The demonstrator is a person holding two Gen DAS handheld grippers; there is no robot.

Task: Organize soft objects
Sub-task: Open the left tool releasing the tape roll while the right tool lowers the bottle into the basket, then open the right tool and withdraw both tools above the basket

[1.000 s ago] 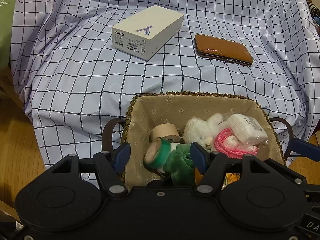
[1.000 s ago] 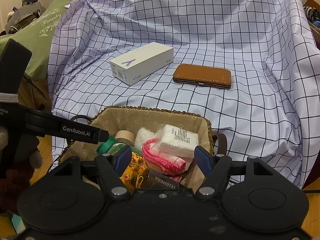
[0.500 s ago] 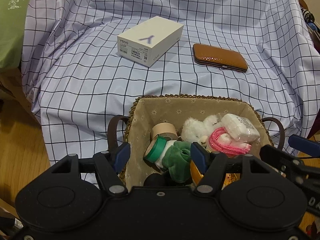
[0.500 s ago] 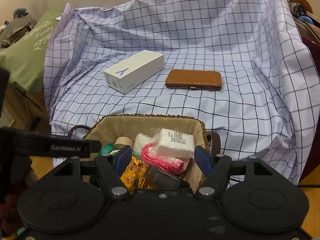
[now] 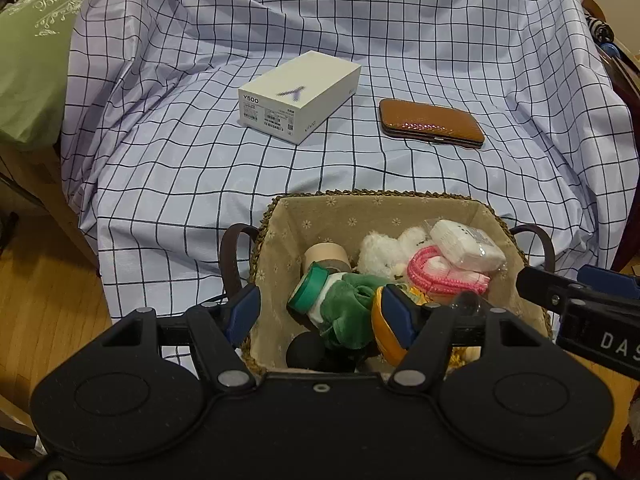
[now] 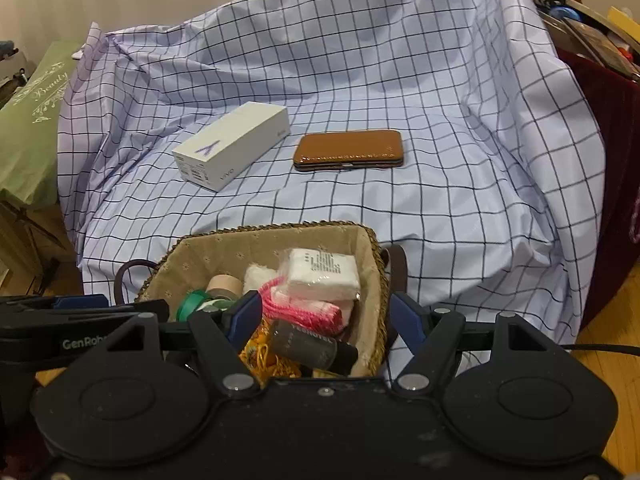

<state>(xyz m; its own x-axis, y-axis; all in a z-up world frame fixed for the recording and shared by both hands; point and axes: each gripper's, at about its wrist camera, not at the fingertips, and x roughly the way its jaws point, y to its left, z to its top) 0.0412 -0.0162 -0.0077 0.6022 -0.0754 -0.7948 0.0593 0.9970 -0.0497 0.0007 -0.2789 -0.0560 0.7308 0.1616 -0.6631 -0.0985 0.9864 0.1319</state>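
A woven basket (image 5: 348,200) (image 6: 372,240) with beige lining sits at the front edge of the checked cloth. It holds a white plush toy (image 5: 380,250), a pink knit piece (image 5: 432,270) (image 6: 304,304), a wrapped white pack (image 5: 466,244) (image 6: 322,274), a green velvet item (image 5: 346,300), tape rolls (image 5: 326,254) and a yellow item (image 6: 264,354). My left gripper (image 5: 320,314) is open and empty above the basket's near left part. My right gripper (image 6: 326,316) is open and empty above the basket's near right part.
A white phone box (image 5: 300,96) (image 6: 232,144) and a brown leather case (image 5: 432,122) (image 6: 348,150) lie on the checked cloth (image 5: 200,168) beyond the basket. A green bag (image 5: 28,40) stands at the left. Wooden floor shows below the cloth edge.
Both grippers have pulled back and up from the basket, so more of the cloth shows. Both stay open and empty. The basket's contents have not moved.
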